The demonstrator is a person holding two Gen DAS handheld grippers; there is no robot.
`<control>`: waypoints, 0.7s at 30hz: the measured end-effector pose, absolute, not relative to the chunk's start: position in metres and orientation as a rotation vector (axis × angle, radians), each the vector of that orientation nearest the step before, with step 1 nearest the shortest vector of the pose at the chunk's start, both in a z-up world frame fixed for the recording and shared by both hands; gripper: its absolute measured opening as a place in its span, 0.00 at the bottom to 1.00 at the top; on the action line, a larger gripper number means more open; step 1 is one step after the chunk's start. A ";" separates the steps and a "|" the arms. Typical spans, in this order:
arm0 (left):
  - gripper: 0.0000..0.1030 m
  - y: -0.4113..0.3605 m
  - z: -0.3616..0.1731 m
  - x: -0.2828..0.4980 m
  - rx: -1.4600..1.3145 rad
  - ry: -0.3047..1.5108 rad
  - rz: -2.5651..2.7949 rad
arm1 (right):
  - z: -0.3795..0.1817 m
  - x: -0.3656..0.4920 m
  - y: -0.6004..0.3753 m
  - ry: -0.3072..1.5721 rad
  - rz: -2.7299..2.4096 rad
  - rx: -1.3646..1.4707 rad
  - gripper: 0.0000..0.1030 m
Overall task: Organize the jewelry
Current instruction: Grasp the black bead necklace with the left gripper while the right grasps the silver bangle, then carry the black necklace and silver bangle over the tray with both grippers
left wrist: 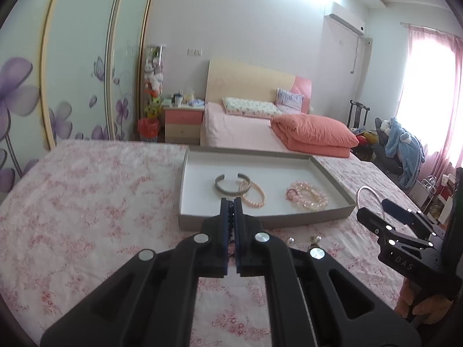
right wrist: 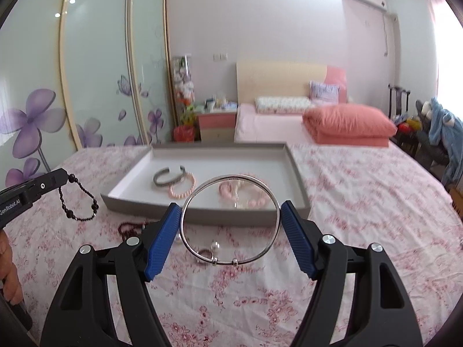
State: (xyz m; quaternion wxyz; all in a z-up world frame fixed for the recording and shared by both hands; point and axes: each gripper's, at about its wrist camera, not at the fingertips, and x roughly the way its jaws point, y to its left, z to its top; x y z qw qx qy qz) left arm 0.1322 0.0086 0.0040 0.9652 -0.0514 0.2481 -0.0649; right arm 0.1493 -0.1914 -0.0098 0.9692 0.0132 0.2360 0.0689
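Note:
My left gripper (left wrist: 231, 202) is shut on a black bead bracelet (right wrist: 78, 199), which hangs from its tip above the bedspread left of the tray. My right gripper (right wrist: 230, 206) is shut on a thin silver bangle (right wrist: 199, 190), held by its sides above the bed in front of the tray. The shallow grey tray (right wrist: 202, 208) holds a grey cuff bracelet (right wrist: 169, 177), a pink bead bracelet (right wrist: 182, 188) and pale pink bead bracelets (right wrist: 243, 195). The tray (left wrist: 266, 217) also shows in the left wrist view.
A dark red bead string (right wrist: 131, 228) and pearl earrings (right wrist: 214, 245) lie on the floral bedspread in front of the tray. A second bed with an orange quilt (right wrist: 347, 127), a nightstand (right wrist: 217, 124) and wardrobe doors (right wrist: 95, 72) stand behind.

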 end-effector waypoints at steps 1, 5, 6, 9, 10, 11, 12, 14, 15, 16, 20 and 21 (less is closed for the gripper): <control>0.04 0.006 0.007 0.129 -0.091 0.484 -0.125 | -0.007 0.147 -0.192 0.459 0.134 0.024 0.69; 0.04 -0.002 0.016 0.120 -0.055 0.432 -0.115 | 0.005 0.138 -0.190 0.374 0.107 0.008 0.69; 0.04 -0.003 0.017 0.118 -0.049 0.421 -0.113 | 0.008 0.135 -0.190 0.347 0.100 0.003 0.69; 0.04 -0.008 0.023 0.115 -0.037 0.397 -0.116 | 0.016 0.130 -0.190 0.298 0.092 -0.001 0.69; 0.04 -0.010 0.024 0.115 -0.034 0.391 -0.120 | 0.019 0.128 -0.189 0.279 0.089 -0.003 0.69; 0.04 -0.011 0.024 0.116 -0.031 0.390 -0.122 | 0.021 0.128 -0.189 0.263 0.086 -0.006 0.69; 0.04 -0.013 0.025 0.117 -0.028 0.389 -0.125 | 0.022 0.127 -0.188 0.253 0.086 -0.009 0.69; 0.04 -0.015 0.026 0.122 -0.025 0.390 -0.131 | 0.026 0.129 -0.187 0.233 0.086 -0.013 0.69; 0.04 -0.016 0.027 0.124 -0.024 0.390 -0.133 | 0.027 0.131 -0.186 0.228 0.087 -0.014 0.69; 0.04 -0.017 0.027 0.127 -0.022 0.388 -0.134 | 0.029 0.134 -0.185 0.221 0.088 -0.014 0.69; 0.04 -0.021 0.030 0.137 -0.020 0.381 -0.131 | 0.032 0.144 -0.186 0.204 0.083 -0.006 0.69; 0.04 -0.021 0.030 0.138 -0.020 0.379 -0.130 | 0.032 0.146 -0.187 0.201 0.081 -0.004 0.69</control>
